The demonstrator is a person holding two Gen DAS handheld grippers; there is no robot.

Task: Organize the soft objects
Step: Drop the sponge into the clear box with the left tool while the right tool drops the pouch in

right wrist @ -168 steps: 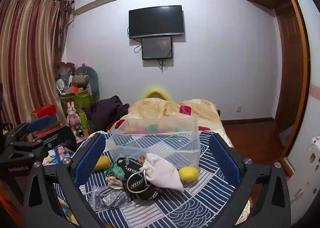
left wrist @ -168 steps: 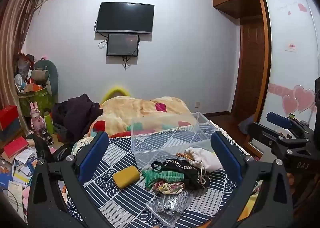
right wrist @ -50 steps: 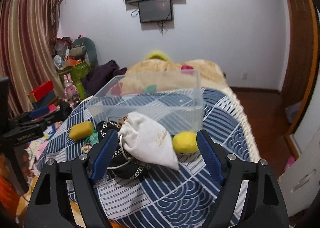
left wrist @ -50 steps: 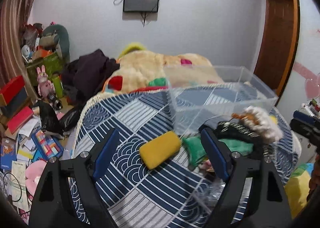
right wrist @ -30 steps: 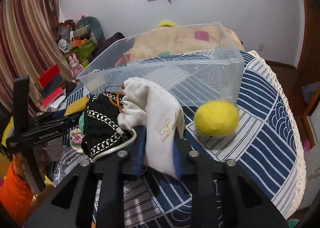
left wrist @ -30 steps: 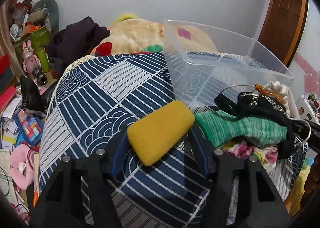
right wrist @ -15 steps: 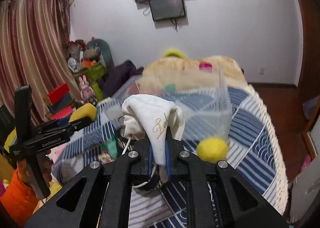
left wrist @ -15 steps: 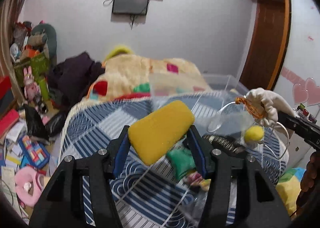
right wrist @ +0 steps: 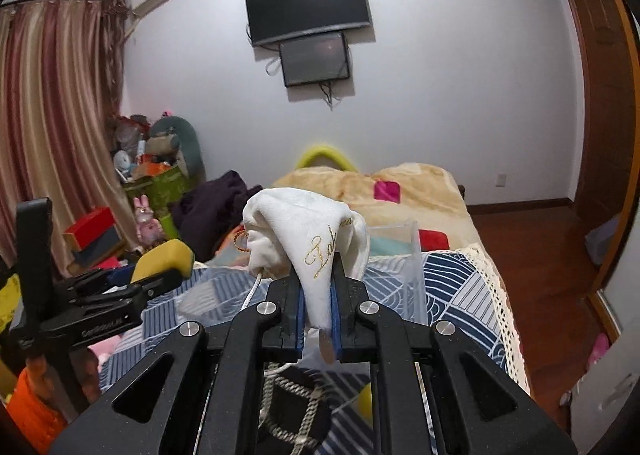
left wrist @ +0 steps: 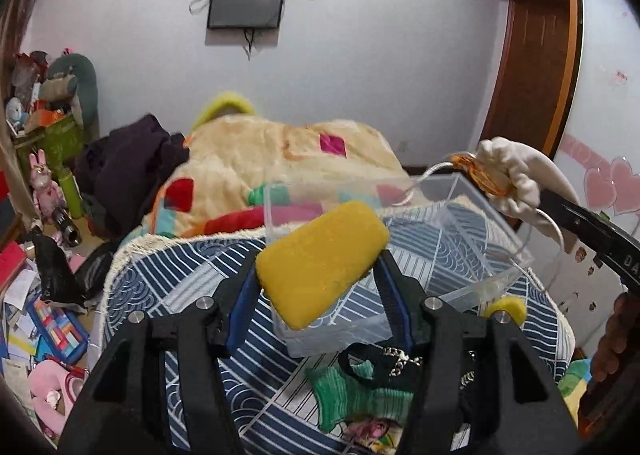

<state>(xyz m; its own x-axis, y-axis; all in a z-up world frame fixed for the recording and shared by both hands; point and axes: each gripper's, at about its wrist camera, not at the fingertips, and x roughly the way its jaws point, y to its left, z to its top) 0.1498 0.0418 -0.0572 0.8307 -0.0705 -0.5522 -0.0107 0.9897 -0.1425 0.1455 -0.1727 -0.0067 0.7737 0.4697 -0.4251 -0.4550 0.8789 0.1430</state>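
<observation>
Item 1: left gripper (left wrist: 320, 279), jaws closed on sponge (left wrist: 322, 263), above bin (left wrist: 476, 211) at 12 o'clock.
Item 2: right gripper (right wrist: 316, 305), jaws pinched on pouch (right wrist: 308, 239); its trailing cord (left wrist: 554, 225) risked snagging the bin rim.

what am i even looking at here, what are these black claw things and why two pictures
The black claws are hand-held two-finger grippers, one in each of a person's hands, and each picture comes from a camera on one gripper looking along its fingers.

In the left view, the left gripper is shut on a yellow sponge. In the right view, the right gripper pinches a white drawstring pouch.

Both are raised over a bed with a blue patterned cover. On it stand a clear plastic bin, a green knit piece, a black chained item and a yellow ball.
</observation>
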